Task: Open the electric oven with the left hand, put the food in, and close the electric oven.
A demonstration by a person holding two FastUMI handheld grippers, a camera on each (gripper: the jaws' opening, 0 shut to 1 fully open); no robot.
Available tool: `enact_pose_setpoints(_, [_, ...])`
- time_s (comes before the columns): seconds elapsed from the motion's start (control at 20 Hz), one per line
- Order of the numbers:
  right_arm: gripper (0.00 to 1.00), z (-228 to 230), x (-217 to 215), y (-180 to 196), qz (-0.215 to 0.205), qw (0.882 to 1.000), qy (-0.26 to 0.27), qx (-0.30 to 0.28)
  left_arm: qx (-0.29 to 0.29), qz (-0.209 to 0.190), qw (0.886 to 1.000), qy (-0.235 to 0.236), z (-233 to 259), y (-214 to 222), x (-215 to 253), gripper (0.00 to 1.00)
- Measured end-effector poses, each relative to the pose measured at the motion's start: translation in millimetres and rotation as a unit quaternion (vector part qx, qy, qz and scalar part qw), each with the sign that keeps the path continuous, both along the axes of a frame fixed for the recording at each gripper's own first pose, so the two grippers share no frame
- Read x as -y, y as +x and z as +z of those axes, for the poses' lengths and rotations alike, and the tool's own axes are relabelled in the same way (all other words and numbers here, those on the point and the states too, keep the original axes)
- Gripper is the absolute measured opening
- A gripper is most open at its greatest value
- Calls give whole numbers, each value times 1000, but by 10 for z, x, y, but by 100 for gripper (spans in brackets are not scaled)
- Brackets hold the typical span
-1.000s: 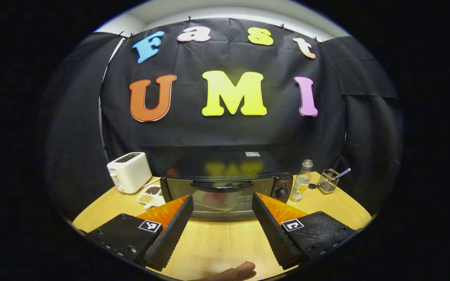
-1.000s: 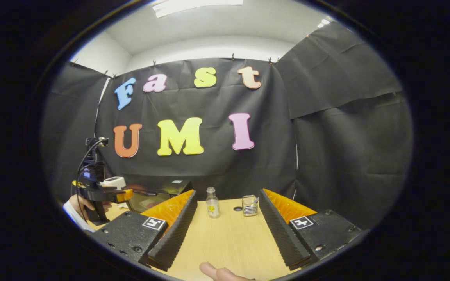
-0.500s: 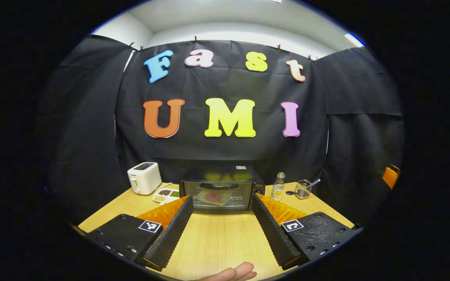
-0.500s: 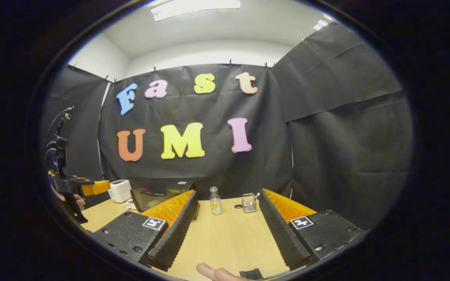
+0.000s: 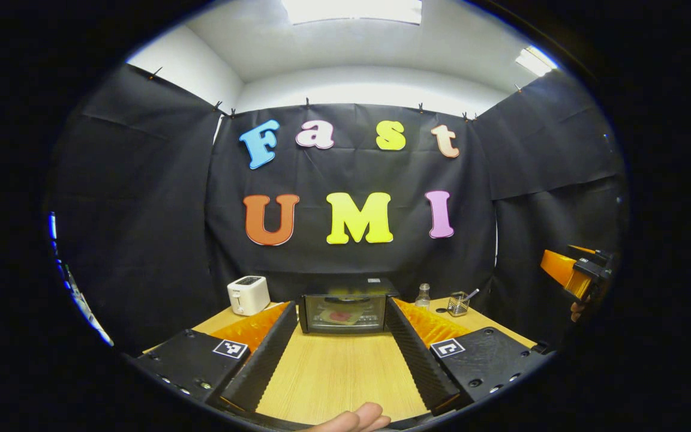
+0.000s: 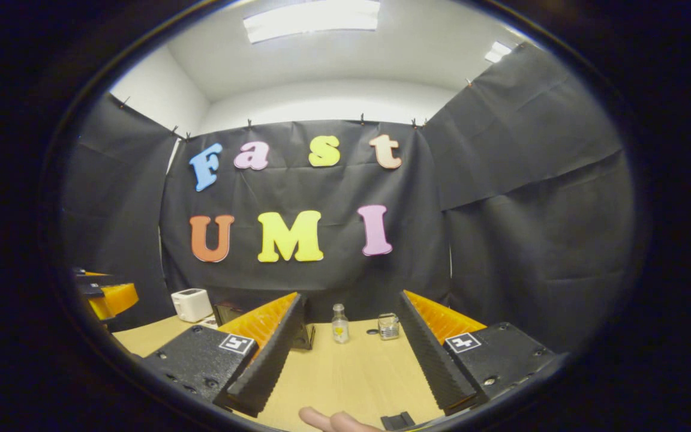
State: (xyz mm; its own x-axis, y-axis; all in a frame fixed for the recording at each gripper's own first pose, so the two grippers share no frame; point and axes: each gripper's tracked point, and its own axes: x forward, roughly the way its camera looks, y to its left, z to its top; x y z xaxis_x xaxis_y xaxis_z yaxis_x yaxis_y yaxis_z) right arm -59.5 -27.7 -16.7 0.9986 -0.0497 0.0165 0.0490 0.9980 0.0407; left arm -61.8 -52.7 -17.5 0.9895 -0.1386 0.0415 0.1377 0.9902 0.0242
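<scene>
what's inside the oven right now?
Through the closed glass door of the oven, the left gripper view shows a pale flat slice or tray with a reddish patch on it. Glare and distance hide what food it is, and the rack.

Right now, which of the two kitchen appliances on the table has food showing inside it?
The black electric oven: pink food on a plate shows through its glass door. The white toaster to its left shows none.
</scene>
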Motion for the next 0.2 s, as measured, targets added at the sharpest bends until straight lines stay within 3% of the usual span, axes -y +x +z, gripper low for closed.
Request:
enact_pose_setpoints(0.15, [100,1,-71,-41,14,1000,-4,13,2,-11,1000,11,-26,-82,114,95])
enact_pose_setpoints(0.2, [96,-12,-83,-38,19,1000,-7,15,6,-7,1000,14,-14,-89,113,95])
